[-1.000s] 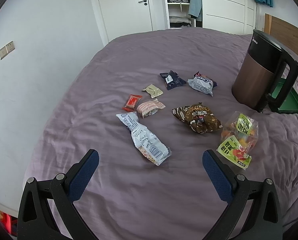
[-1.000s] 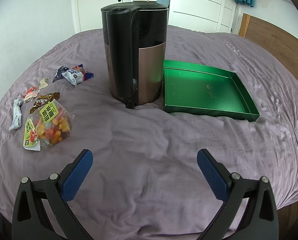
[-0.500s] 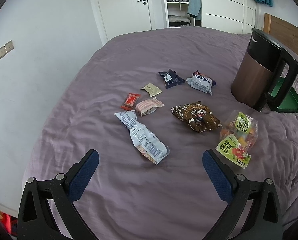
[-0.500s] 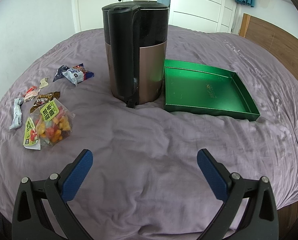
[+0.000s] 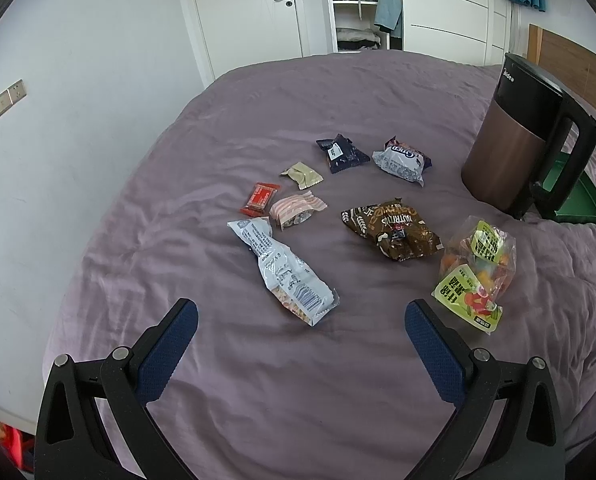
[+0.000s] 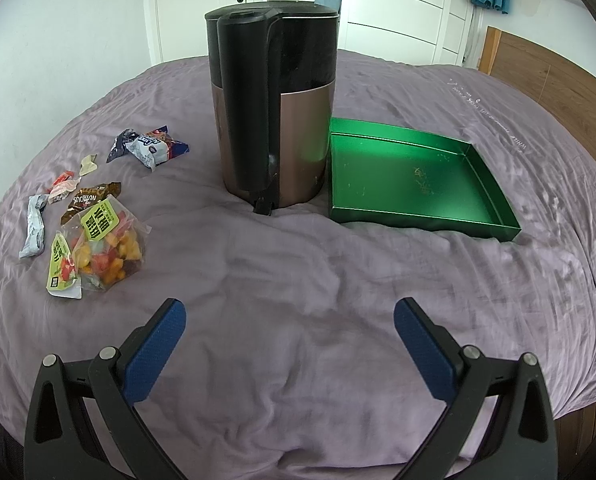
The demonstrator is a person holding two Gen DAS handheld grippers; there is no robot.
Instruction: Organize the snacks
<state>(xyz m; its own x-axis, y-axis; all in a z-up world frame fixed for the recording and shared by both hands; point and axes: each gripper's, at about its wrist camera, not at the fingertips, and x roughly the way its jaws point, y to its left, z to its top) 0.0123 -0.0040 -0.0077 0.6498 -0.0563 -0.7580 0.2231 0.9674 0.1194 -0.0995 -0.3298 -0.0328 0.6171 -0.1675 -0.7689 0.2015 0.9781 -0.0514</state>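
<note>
we judge the job barely begun: nothing is sorted yet. nearest to us, the left gripper (image 5: 301, 318) hangs wide and empty over the bed (image 5: 257, 380), and the right gripper (image 6: 285, 318) is just as wide and empty over bare sheet. just beyond the left gripper lies the silver pack (image 5: 281, 270), and to its right the fruit bag (image 5: 476, 270) with its green labels. farther on sit the brown pack (image 5: 394, 230) in the middle and, to the left, the pink sweet (image 5: 295, 210) touching or nearly touching the red bar (image 5: 259, 199). beyond those lie the beige sachet (image 5: 301, 174), the dark pouch (image 5: 341, 153) and the white pack (image 5: 402, 159). all eight snacks lie loose on the sheet, well apart from the green tray (image 6: 418, 216), which stands on the far right, just beside the kettle (image 6: 273, 112), and holds no snacks. so we reckon every snack is left to carry over, likely into that tray, and the kettle stands between the heap and the tray, so each trip may have to skirt it.
</note>
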